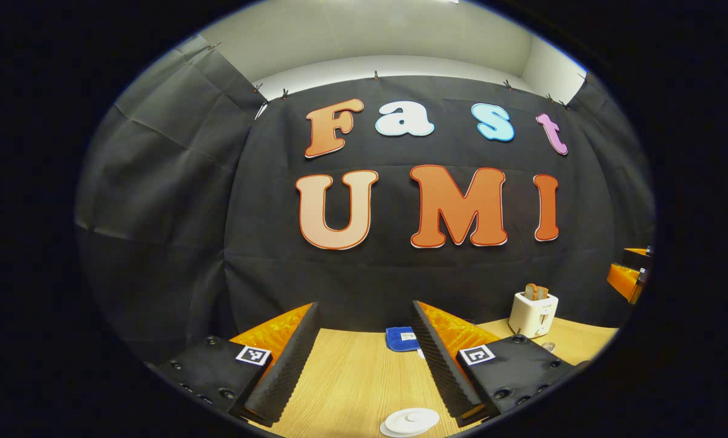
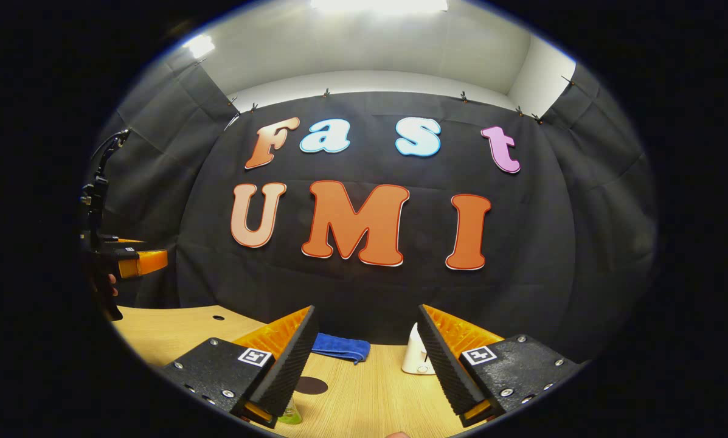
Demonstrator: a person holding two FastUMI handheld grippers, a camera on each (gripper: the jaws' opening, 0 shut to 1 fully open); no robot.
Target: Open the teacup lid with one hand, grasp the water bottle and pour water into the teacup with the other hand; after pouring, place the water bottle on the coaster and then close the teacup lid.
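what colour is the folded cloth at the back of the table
Blue; the cloth shows best in the right gripper view.

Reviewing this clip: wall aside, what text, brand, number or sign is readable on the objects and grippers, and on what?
No readable words anywhere.
Left gripper: square black-and-white marker tags, coded pattern, no words.
Right gripper: same kind of tags.
Blue cloth: white patch, too small to read.
Toaster: front marks, too blurred to read.

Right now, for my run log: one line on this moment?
left tongs open over lid | right tongs open, empty | towel at back
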